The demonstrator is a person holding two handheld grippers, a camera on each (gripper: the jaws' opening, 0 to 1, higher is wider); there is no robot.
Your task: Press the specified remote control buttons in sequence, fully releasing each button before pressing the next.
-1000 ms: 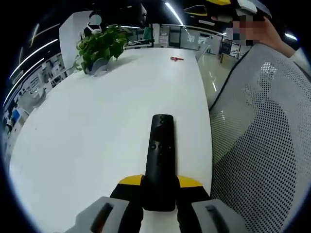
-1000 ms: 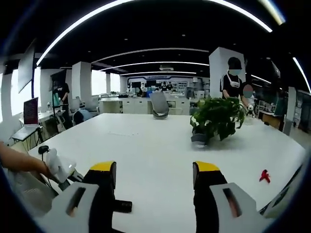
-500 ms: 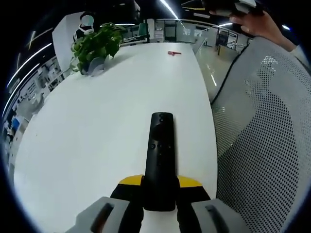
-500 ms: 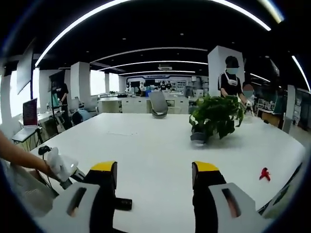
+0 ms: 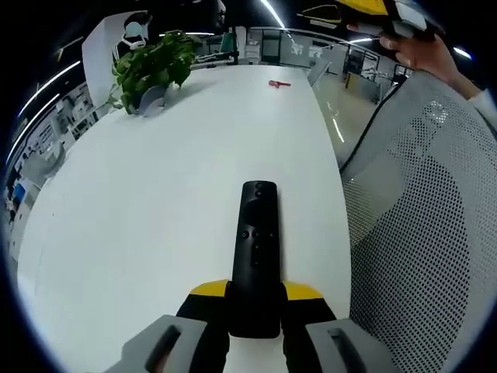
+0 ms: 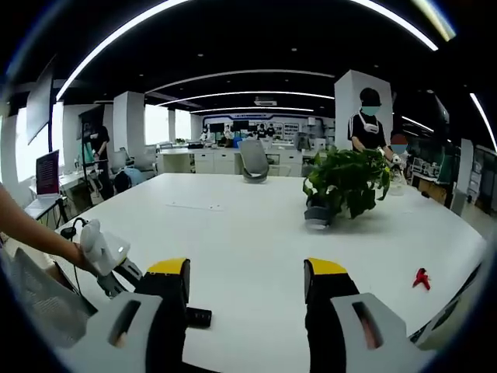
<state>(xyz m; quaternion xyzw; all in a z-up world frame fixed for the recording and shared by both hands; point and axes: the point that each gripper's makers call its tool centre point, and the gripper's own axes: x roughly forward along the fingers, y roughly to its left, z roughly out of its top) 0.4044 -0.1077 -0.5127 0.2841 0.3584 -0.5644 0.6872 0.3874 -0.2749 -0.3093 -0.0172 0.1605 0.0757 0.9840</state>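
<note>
In the left gripper view a long black remote control (image 5: 256,249) points away from me over the white table (image 5: 155,194), buttons up. My left gripper (image 5: 255,299) is shut on its near end, a yellow-tipped jaw on each side. In the right gripper view my right gripper (image 6: 245,291) stands open above the table with nothing between its jaws. The remote's far tip (image 6: 197,316) peeks out beside the left jaw there, and the left gripper's white body (image 6: 105,250) shows at lower left, held by a hand. The right gripper (image 5: 388,12) appears at the top right of the left gripper view.
A potted green plant (image 6: 345,183) (image 5: 151,70) stands on the table. A small red object (image 6: 420,278) (image 5: 278,83) lies near the far edge. A grey mesh chair back (image 5: 423,233) stands close on the right. People and office furniture fill the background.
Both views have shifted slightly with the hands. The left gripper's white body has risen a little in the right gripper view. The remote stays held.
</note>
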